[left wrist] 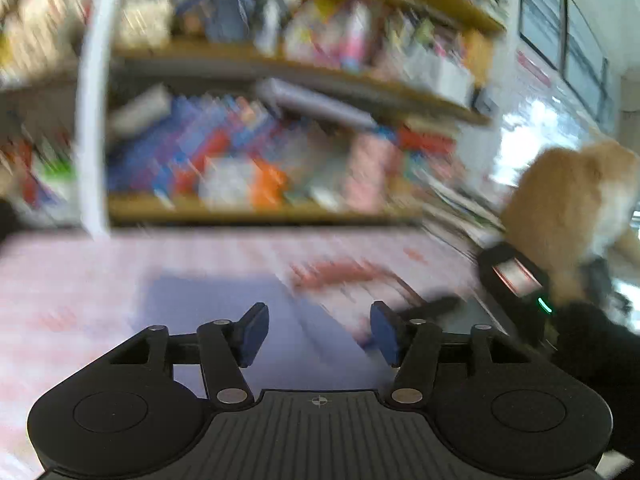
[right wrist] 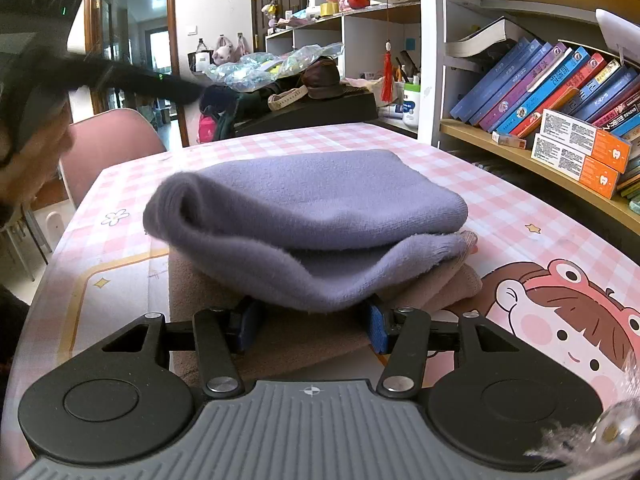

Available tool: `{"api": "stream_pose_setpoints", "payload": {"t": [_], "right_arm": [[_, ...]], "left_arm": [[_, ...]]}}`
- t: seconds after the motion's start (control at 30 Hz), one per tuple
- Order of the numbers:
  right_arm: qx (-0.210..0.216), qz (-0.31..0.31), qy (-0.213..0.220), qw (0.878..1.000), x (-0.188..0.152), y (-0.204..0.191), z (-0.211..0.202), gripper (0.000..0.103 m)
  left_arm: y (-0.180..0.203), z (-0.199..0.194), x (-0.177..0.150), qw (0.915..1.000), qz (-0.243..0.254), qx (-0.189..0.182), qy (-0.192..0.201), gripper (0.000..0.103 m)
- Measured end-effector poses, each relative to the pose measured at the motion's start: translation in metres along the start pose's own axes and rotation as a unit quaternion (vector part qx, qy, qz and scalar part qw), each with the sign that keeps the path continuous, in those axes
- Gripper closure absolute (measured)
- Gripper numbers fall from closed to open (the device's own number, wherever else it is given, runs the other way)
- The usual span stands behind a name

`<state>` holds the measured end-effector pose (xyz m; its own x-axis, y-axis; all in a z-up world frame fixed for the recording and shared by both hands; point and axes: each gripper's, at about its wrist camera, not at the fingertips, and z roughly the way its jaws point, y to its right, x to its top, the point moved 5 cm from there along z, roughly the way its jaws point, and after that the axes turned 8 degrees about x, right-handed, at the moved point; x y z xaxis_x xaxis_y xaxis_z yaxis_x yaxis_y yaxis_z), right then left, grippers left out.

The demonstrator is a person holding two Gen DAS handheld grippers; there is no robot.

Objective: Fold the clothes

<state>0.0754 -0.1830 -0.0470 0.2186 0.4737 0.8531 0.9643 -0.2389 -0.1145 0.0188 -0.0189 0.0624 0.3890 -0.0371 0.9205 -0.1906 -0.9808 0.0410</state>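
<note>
Pink checked tabletop (right wrist: pixel 280 140) fills mid-frame; the folded purple cloth (right wrist: pixel 312 216) sits centre atop a tan cloth (right wrist: pixel 280 344), likely stacked for tidiness. Right tongs (right wrist: pixel 312 326) and left tongs (left wrist: pixel 320 332) gape wide, empty.

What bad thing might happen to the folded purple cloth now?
The purple cloth lies folded on a brown cloth, and its front edge droops over the open right gripper. Pulling back might drag that edge and undo the fold. The left wrist view is badly blurred, so the open left gripper seems to be moving fast and might knock the stack.
</note>
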Motion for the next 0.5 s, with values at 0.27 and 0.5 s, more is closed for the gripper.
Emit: {"api": "stream_pose_setpoints", "payload": {"t": [0.27, 0.5], "right_arm": [[0.0, 0.0, 0.0, 1.0, 0.0, 0.0, 0.0, 0.053], [0.026, 0.006, -0.02, 0.999, -0.006, 0.003, -0.016, 0.034]], "left_arm": [[0.022, 0.035, -0.043, 0.9913, 0.098, 0.042, -0.077, 0.03], [0.037, 0.044, -0.073, 0.9861, 0.129, 0.048, -0.094, 0.03]]}}
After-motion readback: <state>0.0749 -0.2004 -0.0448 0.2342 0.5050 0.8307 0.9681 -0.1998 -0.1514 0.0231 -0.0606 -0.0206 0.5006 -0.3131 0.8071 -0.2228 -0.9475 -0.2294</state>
